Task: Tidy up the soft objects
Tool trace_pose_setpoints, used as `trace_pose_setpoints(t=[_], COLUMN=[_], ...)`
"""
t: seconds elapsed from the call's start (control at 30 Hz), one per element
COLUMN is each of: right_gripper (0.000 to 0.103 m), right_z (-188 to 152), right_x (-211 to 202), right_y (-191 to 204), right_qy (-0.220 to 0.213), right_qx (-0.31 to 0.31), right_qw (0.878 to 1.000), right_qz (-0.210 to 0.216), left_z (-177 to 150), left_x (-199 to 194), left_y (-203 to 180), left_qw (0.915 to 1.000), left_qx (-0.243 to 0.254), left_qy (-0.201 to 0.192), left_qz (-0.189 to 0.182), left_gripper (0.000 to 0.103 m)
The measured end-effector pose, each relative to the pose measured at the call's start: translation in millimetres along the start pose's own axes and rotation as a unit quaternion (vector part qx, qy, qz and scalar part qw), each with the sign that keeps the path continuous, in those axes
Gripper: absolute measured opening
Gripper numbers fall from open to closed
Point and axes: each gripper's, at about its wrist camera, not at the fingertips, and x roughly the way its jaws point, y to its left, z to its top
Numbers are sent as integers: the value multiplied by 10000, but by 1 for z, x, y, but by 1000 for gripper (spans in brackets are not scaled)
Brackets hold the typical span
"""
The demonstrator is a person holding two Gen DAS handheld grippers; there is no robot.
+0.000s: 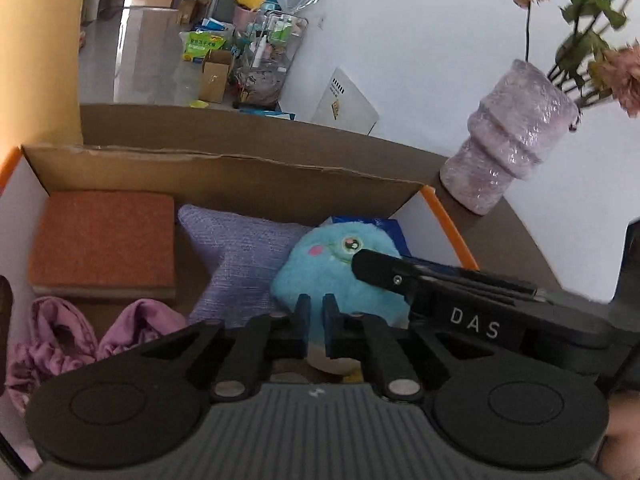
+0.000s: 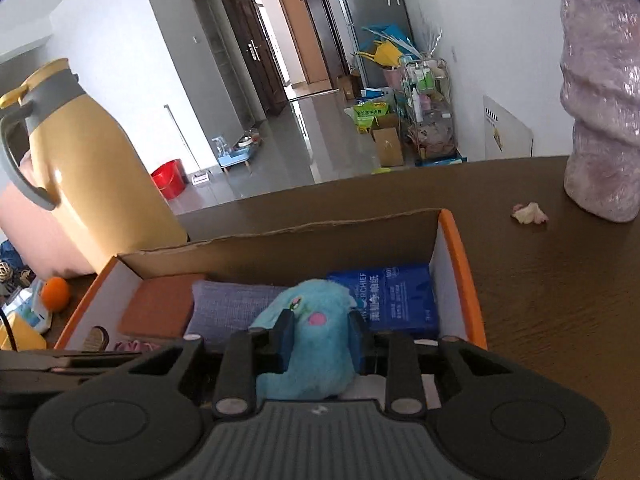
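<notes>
Right gripper (image 2: 320, 334) pinches the fluffy blue plush toy (image 2: 310, 344) beside a blue "HANDKERCHIEF" tissue pack (image 2: 400, 306); left gripper (image 1: 317, 326), closed, grips nothing.

Open cardboard box (image 2: 280, 240) on dark wooden table (image 2: 540, 320). In box, L to R: orange square sponge pad (image 1: 104, 240), purple woven star cushion (image 1: 240, 264), fluffy blue plush toy (image 2: 316, 332), w/ blue tissue pack (image 2: 400, 300) far R. Crumpled pink cloth (image 1: 60, 340) near-L. Yellow thermos jug (image 2: 100, 176) far L of box; bubble-wrapped vase (image 1: 512, 140) far R.

Soft daylight, fisheye-bent edges, slight blur
</notes>
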Motion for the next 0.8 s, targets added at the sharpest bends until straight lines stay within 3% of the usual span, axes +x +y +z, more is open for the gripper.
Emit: trace_pose_setpoints(t=[0.2,0.27,0.37,0.43,0.5,0.63,0.7,0.73,0.8], right_gripper=[29,33,35,35,35,47,48,53,79], right_z=[-3,-1,7,14,20,22,16,13,4], right_x=[-5,-5,-26,-57,-88,-145,-162,-171,-188], right_y=[11,9,9,14,20,29,30,29,30], right_qy=[39,65,0,-206,-358,-587,-621,-694,-985], right_qx=[-149,-136,-34,-125,-238,-748,-931,-1002,-1135], right_qw=[9998,9999,9999,9996,9989,9929,9887,9865,9805], right_qz=[-114,-77,-95,-120,-207,-711,-1002,-1095,-1269], left_z=[-3,-5,-4,0,6,4,-3,-8,-22], left_x=[-4,-16,-52,-81,-113,-169,-191,-200,-220], left_y=[1,0,-6,-10,-15,-21,-18,-17,-17], left_qw=[9996,9995,9979,9963,9931,9787,9714,9679,9530], left_qx=[120,177,345,411,495,824,822,817,826], left_qy=[-65,-143,-424,-609,-844,-1325,-1564,-1741,-2312], left_qz=[228,202,343,449,644,1334,1586,1616,1776], left_gripper=[14,22,25,32,55,66,95,101,103])
